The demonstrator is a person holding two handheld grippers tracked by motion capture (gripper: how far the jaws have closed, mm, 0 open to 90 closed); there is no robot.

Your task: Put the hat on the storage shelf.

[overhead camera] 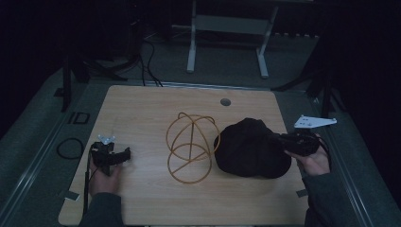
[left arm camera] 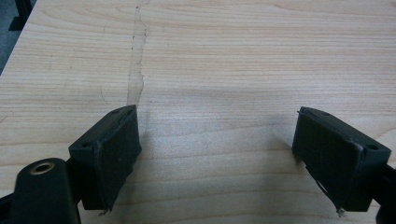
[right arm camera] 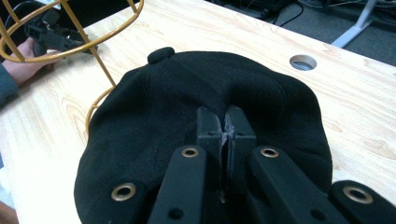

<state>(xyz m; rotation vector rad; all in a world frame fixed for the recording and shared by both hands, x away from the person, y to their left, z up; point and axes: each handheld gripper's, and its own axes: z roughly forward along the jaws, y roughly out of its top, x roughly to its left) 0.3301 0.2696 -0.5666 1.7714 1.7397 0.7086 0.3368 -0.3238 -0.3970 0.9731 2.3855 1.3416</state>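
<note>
From where I stand, the work looks barely begun: the black cap [overhead camera: 250, 149] lies flat on the wooden table [overhead camera: 142, 109], right of centre in the high view, and the gold wire hat stand [overhead camera: 191, 146] stands empty just beside it at the middle of the frame, its hoops bare. My guess is the cap is meant to go onto that stand; if so, the hold on the cap is made, and the lift, the carry across and the settling over the wire dome are all left to do. The right gripper [overhead camera: 295, 142] comes in at the cap's right edge, and in the right gripper view its two black jaws are pinched together on a fold of the cap's [right arm camera: 196, 116] fabric at the lower middle of the picture, with the cloth puckering toward them; the cap's top button sits toward the upper left, and part of the stand [right arm camera: 70, 42] shows in the upper left corner. The left gripper [overhead camera: 111, 155] rests low at the left of the high view, well apart from the stand and the cap. In the left gripper view its jaws stand wide apart with nothing between them, bare wood grain [left arm camera: 210, 70] beneath, touching neither thing.
</note>
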